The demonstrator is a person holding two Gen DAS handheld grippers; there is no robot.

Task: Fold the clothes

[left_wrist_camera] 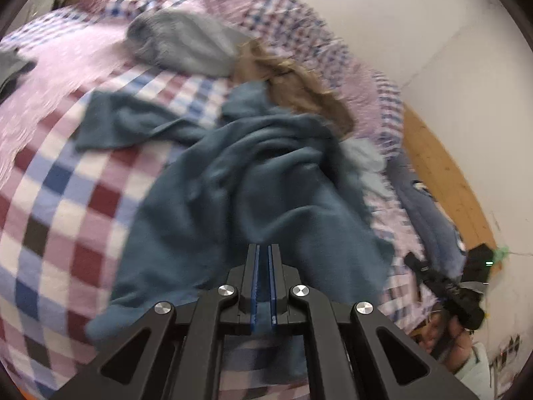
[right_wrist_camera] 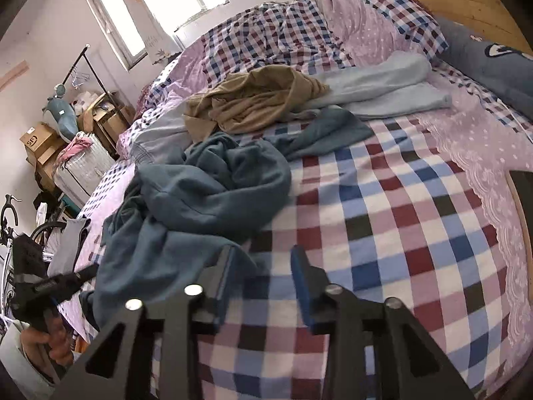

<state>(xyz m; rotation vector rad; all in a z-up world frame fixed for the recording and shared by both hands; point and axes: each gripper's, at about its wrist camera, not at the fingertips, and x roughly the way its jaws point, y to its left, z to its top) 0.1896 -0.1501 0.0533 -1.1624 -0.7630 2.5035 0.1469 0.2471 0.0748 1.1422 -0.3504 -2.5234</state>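
A crumpled teal garment (left_wrist_camera: 250,173) (right_wrist_camera: 206,193) lies on the checked bedspread (right_wrist_camera: 399,200), one sleeve flung out to the side. Behind it are a tan garment (left_wrist_camera: 299,90) (right_wrist_camera: 253,100) and a pale grey-blue one (left_wrist_camera: 186,43) (right_wrist_camera: 376,90). My left gripper (left_wrist_camera: 265,250) (right_wrist_camera: 95,268) is shut at the teal garment's near edge, with teal cloth showing in the thin slit between its pads. My right gripper (right_wrist_camera: 263,260) (left_wrist_camera: 411,260) hovers open over bare bedspread, its left finger just beside the teal cloth and nothing between the fingers.
A wooden headboard (right_wrist_camera: 466,3) and a blue-grey pillow (right_wrist_camera: 493,60) close the bed's far end. Beside the bed stand a white suitcase (right_wrist_camera: 83,170), cardboard boxes (right_wrist_camera: 40,140) and a bicycle (right_wrist_camera: 13,226). Another grey cloth (left_wrist_camera: 10,63) lies at the bed's edge.
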